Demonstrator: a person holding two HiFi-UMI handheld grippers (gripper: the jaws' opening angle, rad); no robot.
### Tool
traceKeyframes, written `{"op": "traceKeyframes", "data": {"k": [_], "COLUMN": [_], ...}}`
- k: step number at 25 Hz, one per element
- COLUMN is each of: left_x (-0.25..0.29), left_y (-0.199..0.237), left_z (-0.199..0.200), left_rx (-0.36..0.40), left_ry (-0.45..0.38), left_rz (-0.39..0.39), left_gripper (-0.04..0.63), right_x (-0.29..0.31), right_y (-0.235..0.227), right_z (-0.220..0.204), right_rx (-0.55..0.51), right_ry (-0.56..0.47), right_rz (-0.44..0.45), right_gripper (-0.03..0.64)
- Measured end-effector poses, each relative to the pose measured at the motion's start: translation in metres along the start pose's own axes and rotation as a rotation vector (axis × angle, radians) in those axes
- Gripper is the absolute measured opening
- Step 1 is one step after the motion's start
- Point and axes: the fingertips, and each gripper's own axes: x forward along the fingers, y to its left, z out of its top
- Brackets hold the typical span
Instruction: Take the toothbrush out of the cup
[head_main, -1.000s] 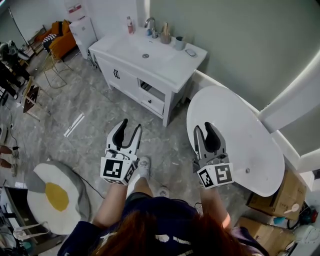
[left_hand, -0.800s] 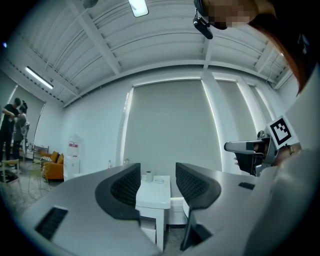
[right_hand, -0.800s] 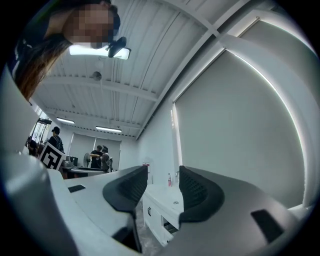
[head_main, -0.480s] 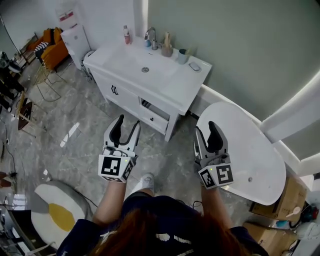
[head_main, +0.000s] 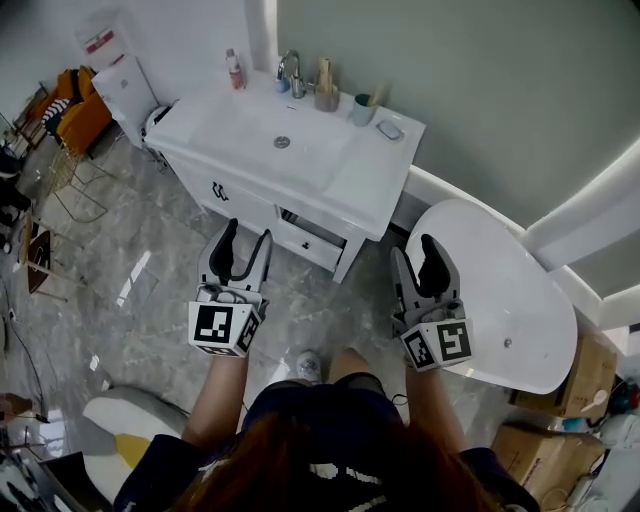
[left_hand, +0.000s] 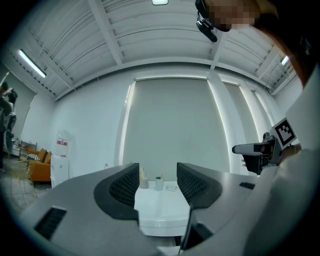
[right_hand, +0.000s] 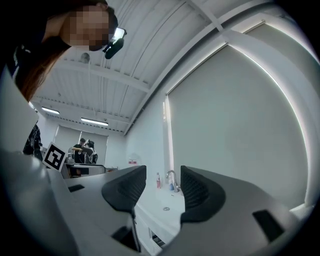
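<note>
Both pairs of my jaws stand apart with nothing between them. My left gripper (head_main: 245, 236) and right gripper (head_main: 414, 250) are held about level in front of me, well short of the bench (head_main: 340, 175). The cup (head_main: 360, 111) sits at the far right of the bench, by the wall, between a brown holder (head_main: 326, 98) and a small dish (head_main: 390, 130). The toothbrush (head_main: 378, 95) stands in the cup, tilted right, with its top above the rim. I'd judge the toothbrush light, thin and stiff, with a smooth handle that could slip or swivel in the pads. I'd pinch the bare handle just above the rim and lift along its tilt. The cup looks light too and may tip or drag along, so my other jaws could steady it.
</note>
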Motion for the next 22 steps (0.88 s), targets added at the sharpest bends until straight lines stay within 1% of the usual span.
{"op": "traceKeyframes", "data": {"k": [4,6,12,14,16,19,22], "left_x": [0.012,0.022,0.055,0.071,0.094,0.138,0.193], "left_y": [0.016,0.026,0.053,0.062,0.073,0.086,0.097], "left_z": [-0.009,-0.009,-0.005,-0.006,-0.005,-0.001,0.000], "left_rx": [-0.026,-0.036,-0.034,-0.050,-0.066,-0.057,-0.049], "left_ry": [0.004,-0.010,-0.032,-0.037,-0.046,-0.049,-0.050], "left_rz": [-0.004,0.008,0.040,0.058,0.080,0.103,0.116], "left_gripper": [0.229,0.229,0.229,0.229,0.229,0.229,0.228], "right_x": [0.021,0.036,0.090,0.112,0.135,0.171,0.212], "right_y": [-0.002,-0.004,-0.010,-0.020,-0.035,-0.060,-0.096], "right_z": [-0.004,-0.007,-0.017,-0.020,-0.024,-0.026,-0.026], "right_rx": [0.003,0.014,0.015,0.027,0.046,0.053,0.048], "right_ry": [0.000,-0.004,-0.001,-0.011,-0.018,-0.011,-0.012], "right_rz": [-0.009,0.004,0.057,0.072,0.081,0.097,0.101], "right_gripper": [0.213,0.213,0.213,0.213,0.213,0.213,0.213]}}
